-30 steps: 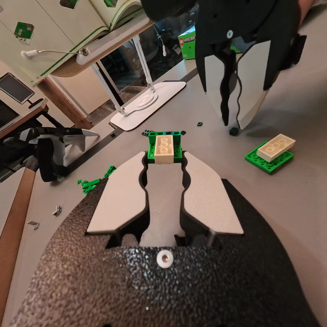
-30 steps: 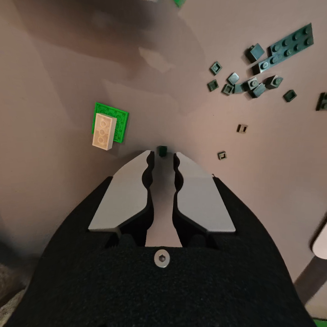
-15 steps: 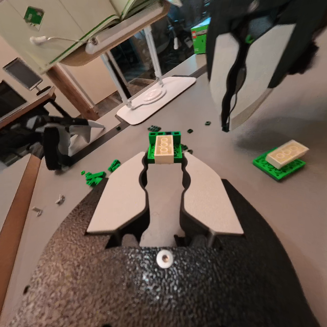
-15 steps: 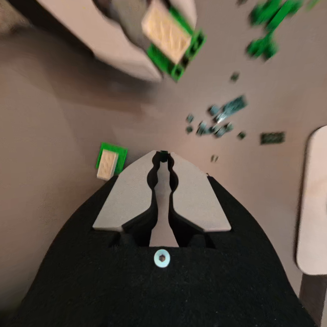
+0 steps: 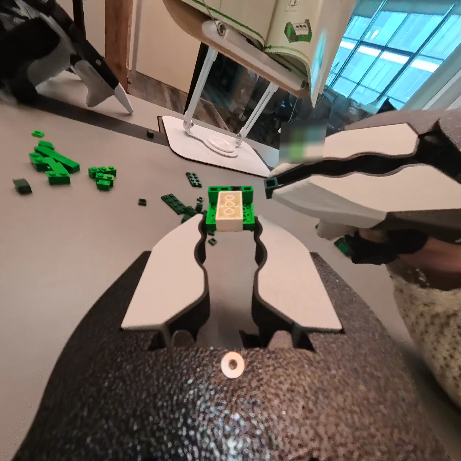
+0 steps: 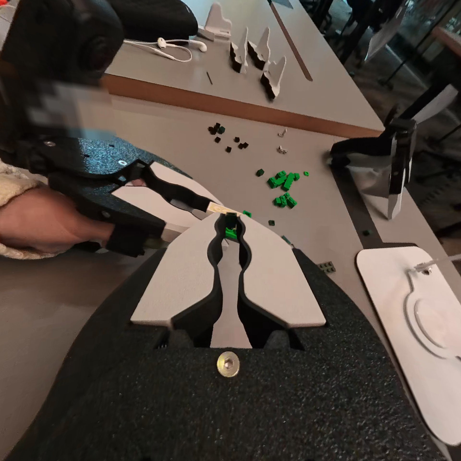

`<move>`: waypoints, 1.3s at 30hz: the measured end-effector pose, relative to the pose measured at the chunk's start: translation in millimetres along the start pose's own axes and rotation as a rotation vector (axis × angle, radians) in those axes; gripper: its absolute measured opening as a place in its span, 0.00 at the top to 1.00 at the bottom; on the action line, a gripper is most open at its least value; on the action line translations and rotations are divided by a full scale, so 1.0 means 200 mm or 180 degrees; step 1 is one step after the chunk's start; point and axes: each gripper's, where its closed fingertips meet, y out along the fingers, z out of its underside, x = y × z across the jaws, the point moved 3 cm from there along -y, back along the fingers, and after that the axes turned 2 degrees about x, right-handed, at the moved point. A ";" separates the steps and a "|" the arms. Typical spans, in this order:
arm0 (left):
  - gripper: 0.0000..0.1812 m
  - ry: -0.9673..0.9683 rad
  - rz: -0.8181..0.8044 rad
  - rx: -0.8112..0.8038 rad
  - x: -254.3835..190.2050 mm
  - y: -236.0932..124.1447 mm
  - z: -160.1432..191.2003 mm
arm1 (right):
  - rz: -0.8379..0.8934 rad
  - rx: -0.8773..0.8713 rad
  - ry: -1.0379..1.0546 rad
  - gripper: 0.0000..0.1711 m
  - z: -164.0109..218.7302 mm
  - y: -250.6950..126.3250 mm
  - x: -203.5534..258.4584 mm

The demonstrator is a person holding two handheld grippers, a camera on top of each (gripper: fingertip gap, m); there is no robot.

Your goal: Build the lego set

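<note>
My left gripper (image 5: 229, 225) is shut on a small build: a bright green plate with a cream brick (image 5: 229, 210) on top and green bricks along its far edge. It holds the build above the grey table (image 5: 87, 249). My right gripper (image 6: 230, 220) is shut on a small dark green brick (image 6: 230, 217). In the left wrist view that brick (image 5: 270, 186) sits just right of the build's far right corner, very close to it. In the right wrist view the left gripper (image 6: 212, 209) comes in from the left, and the cream brick (image 6: 219, 208) shows at its tip.
Bright green bricks (image 5: 52, 163) lie at the left and dark green plates (image 5: 178, 204) just left of the build. A white stand base (image 5: 217, 149) holds an open instruction book (image 5: 279, 32) behind. A spare gripper (image 5: 82, 67) rests at the far left. Black pieces (image 6: 224, 137) lie farther off. There is about 4 cm between the tips of the two grippers.
My right gripper shut on the small dark green brick on the table, lifted it and swung it beside the build. My left gripper kept its hold and turned.
</note>
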 end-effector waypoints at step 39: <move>0.80 -0.0063 0.0191 0.0121 -0.01 0.00 0.03 | 0.0533 0.0317 -0.1735 0.75 0.18 -0.06 -0.03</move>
